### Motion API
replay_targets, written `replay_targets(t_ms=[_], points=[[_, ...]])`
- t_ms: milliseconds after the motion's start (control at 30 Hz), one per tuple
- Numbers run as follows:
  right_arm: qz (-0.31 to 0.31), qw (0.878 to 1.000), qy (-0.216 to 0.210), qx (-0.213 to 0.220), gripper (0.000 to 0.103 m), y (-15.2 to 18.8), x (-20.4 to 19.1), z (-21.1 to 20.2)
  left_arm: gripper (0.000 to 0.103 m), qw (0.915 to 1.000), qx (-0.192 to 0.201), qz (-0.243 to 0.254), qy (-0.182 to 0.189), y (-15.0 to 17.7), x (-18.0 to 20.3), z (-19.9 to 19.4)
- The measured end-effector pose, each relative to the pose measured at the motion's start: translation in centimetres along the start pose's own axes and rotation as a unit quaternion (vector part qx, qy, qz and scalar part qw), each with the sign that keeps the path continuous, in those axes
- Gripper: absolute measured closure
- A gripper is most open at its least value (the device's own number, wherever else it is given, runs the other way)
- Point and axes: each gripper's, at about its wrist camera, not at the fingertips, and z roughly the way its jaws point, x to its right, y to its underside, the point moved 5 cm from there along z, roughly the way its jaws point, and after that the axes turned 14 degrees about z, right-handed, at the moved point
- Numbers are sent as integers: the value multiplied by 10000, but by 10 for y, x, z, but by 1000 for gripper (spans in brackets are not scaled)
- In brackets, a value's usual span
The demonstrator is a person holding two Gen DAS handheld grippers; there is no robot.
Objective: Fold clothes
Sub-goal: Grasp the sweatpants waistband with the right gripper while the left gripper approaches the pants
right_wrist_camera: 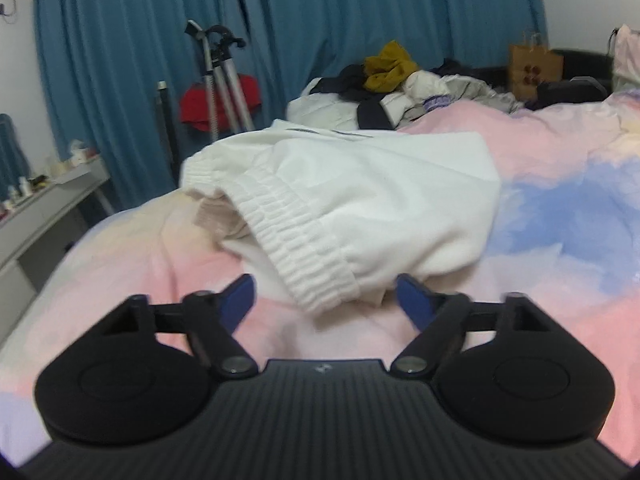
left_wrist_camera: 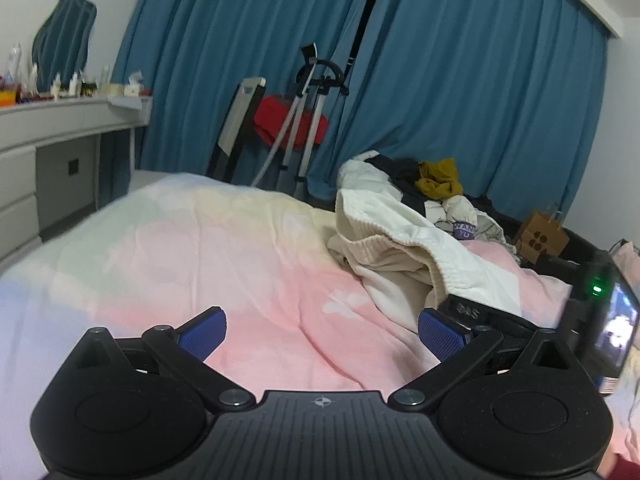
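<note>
We are at the start of the fold: both grippers are wide open and hold nothing. The white garment point(right_wrist_camera: 360, 200) lies crumpled on the bed point(right_wrist_camera: 560, 280), and its ribbed hem sits just ahead of the right gripper point(right_wrist_camera: 326, 300), between the fingers. For the left gripper point(left_wrist_camera: 322, 334) it lies ahead and to the right. Next, we think, the right gripper must close on the hem and the left must take another edge. Behind the garment lies a pile of clothes point(right_wrist_camera: 396, 76), before blue curtains point(right_wrist_camera: 320, 8).
</note>
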Motion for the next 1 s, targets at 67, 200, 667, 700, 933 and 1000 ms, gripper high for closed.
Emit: replay_targets(t_ms=[67, 200, 667, 700, 933, 1000], points=[[114, 9997, 54, 205, 34, -2, -1, 4, 0, 9999, -87, -97, 47, 2, -3, 10], [66, 9969, 195, 754, 35, -8, 0, -6, 0, 9987, -182, -436, 204, 5, -13, 23], [-134, 9899, 1120, 864, 86, -35, 3, 8, 0, 9968, -92, -767, 184, 7, -28, 30], [-43, 9908, 1072, 827, 87, -40, 6, 2, 0, 9967, -57, -785, 208, 6, -28, 29], [-287, 9967, 534, 531, 90, -52, 27, -79, 0, 9921, 291, -1120, 474, -1, -35, 14], [-415, 9975, 348, 451, 90, -51, 31, -108, 0, 9901, 361, -1211, 618, -1, -36, 8]])
